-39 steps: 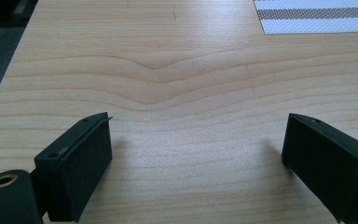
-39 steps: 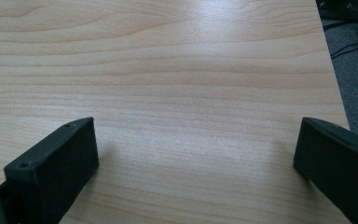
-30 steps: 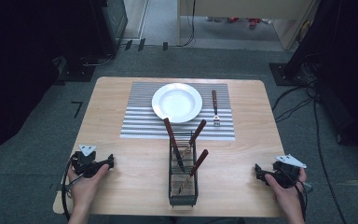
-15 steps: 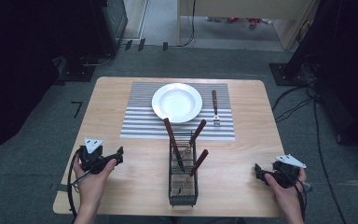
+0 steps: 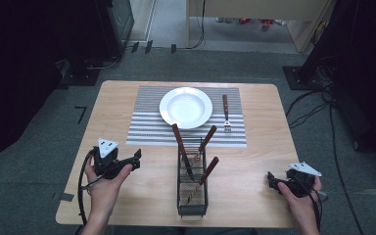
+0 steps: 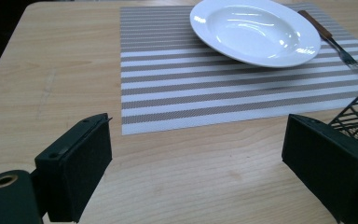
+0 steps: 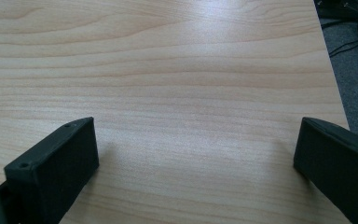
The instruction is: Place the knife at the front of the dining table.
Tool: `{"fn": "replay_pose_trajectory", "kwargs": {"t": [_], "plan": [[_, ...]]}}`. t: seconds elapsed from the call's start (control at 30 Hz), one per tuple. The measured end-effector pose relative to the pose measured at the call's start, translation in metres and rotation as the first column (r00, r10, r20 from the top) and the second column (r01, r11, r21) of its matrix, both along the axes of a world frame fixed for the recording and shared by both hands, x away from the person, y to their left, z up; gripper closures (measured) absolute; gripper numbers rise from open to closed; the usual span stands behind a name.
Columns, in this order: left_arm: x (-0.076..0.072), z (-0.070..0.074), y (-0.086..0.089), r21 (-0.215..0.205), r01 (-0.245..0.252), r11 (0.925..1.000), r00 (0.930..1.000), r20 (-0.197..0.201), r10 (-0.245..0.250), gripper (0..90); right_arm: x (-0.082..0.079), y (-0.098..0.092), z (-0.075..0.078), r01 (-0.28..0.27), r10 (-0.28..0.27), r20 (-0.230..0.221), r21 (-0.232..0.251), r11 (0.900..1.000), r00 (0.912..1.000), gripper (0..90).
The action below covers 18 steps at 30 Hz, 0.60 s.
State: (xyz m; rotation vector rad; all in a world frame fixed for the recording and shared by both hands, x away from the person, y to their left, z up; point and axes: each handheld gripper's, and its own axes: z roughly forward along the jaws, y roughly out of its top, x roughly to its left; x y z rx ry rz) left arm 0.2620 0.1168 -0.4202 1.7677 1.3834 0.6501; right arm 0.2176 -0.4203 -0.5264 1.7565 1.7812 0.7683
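A black wire cutlery basket [image 5: 192,182] stands at the table's front middle, with several brown-handled utensils [image 5: 180,143] sticking up out of it. Behind it a white plate [image 5: 186,106] rests on a striped placemat [image 5: 147,127], and a brown-handled fork [image 5: 226,113] lies right of the plate. My left gripper [image 5: 136,160] is open, left of the basket, empty. The left gripper view holds my gripper [image 6: 196,177], the plate [image 6: 256,30], the fork [image 6: 335,43], the placemat [image 6: 177,88] and a basket corner [image 6: 356,119]. My right gripper [image 5: 271,182] is open near the front right corner.
The wooden table [image 5: 117,103] has bare wood on both sides of the placemat. In the right gripper view my open gripper [image 7: 196,172] is over plain tabletop [image 7: 177,70], with the table's right edge and floor cables [image 7: 354,28] beyond. Dark equipment stands around the table.
My left gripper has moved right and a little forward, from the table's left edge toward the basket. The right gripper has stayed in place.
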Motion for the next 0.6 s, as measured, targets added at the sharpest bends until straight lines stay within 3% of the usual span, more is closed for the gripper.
{"fn": "replay_pose_trajectory", "kwargs": {"t": [0.27, 0.6], "plan": [[0.0, 0.012, -0.022, -0.019, 0.058, 0.9981, 0.9977, 0.036, -0.058, 8.4, 0.0, 0.0, 0.0, -0.001, 0.001, 0.001, -0.001, 1.0, 1.0, 0.0], [0.005, 0.021, -0.059, -0.042, 0.139, 0.9893, 0.9892, 0.052, -0.137, 8.5, 0.0, 0.0, 0.0, 0.0, 0.0, 0.001, 0.0, 1.0, 1.0, 0.0]]}}
